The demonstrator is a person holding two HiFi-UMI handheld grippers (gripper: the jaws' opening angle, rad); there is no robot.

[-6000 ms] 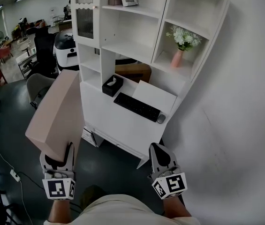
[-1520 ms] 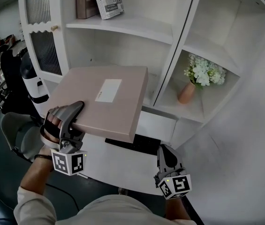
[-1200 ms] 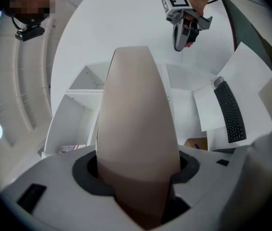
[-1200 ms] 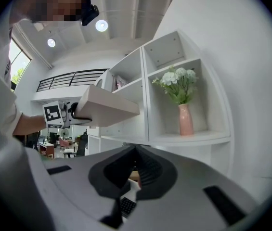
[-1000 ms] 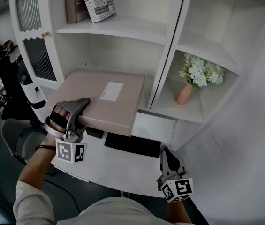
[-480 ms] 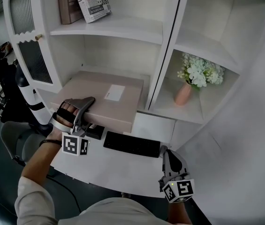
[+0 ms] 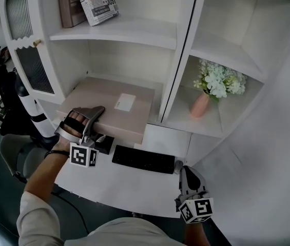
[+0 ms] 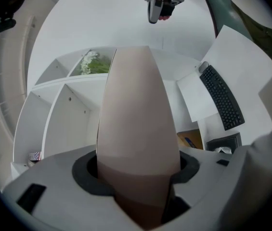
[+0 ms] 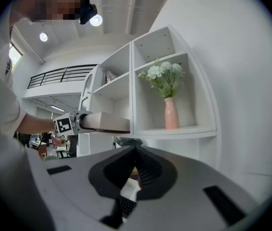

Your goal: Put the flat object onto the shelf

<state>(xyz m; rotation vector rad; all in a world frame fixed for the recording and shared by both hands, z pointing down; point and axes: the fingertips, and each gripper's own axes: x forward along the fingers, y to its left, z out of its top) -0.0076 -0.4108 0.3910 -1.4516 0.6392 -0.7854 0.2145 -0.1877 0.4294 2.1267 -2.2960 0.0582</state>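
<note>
Box (image 7: 115, 105) — flat, tan — sits clamped at its near edge in my left claw (image 7: 94, 115), its far end inside the lower left bay of the shelf unit (image 7: 181, 60), lying level. My right claw (image 7: 189, 174) hangs low beside the keyboard (image 7: 143, 159), jaws together on nothing.

1. Left gripper (image 7: 94, 118) is showing a grey shell with black pads, carrying a white cube (image 7: 83, 155) of black square markers.
2. Right gripper (image 7: 186, 170) is wearing the same grey, with its own marker cube (image 7: 196, 210).
3. Person is wearing a cream sleeve (image 7: 34, 209), a dark band (image 7: 56, 152) circling the left wrist.
</note>
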